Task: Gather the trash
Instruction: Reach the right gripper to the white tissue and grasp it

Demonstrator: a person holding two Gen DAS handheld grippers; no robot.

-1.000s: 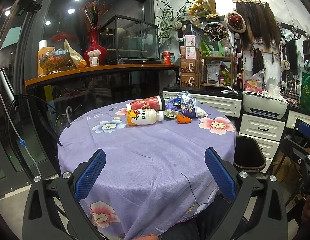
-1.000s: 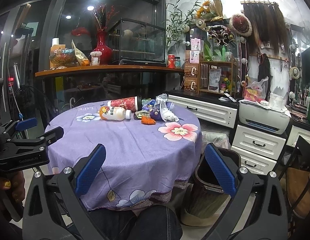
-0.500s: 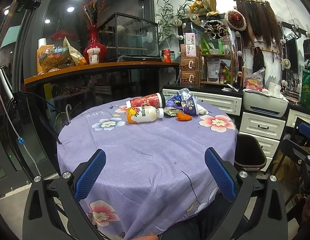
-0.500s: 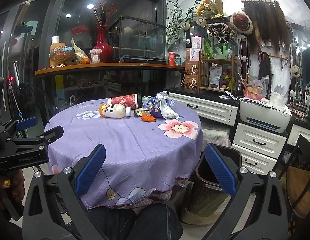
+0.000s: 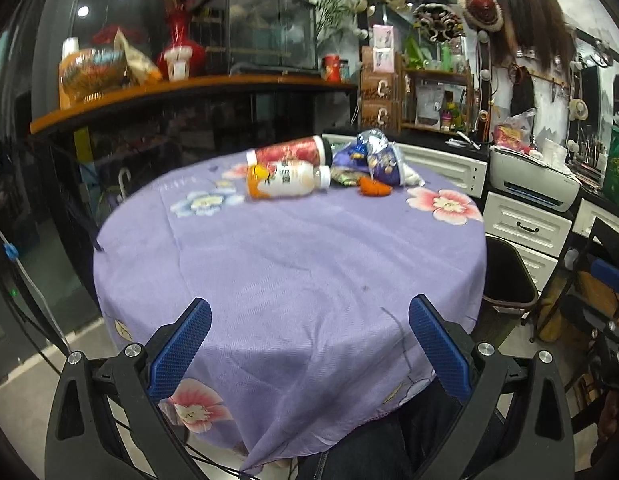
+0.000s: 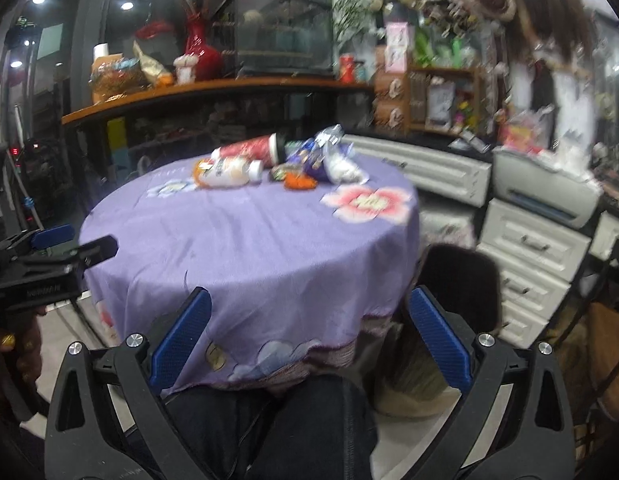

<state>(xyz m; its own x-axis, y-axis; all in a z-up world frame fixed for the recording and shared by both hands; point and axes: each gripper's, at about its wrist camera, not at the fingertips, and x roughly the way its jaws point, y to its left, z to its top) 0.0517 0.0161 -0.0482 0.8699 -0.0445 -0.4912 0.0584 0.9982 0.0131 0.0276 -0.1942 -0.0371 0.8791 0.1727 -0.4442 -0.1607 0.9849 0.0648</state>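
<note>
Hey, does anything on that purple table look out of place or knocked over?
Yes. At the table's far edge a white drink bottle and a red cup lie on their sides, beside crumpled snack wrappers and an orange scrap. No spill is visible on the purple tablecloth.

A white bottle (image 5: 288, 184) with an orange base lies on its side beside a toppled red cup (image 5: 290, 151). Crumpled purple wrappers (image 5: 375, 157) and an orange scrap (image 5: 374, 187) lie just right of them.

A white printer (image 5: 534, 181) sits on white drawers (image 5: 525, 227) (right side), behind a purple flowered tablecloth (image 5: 293, 264).
</note>
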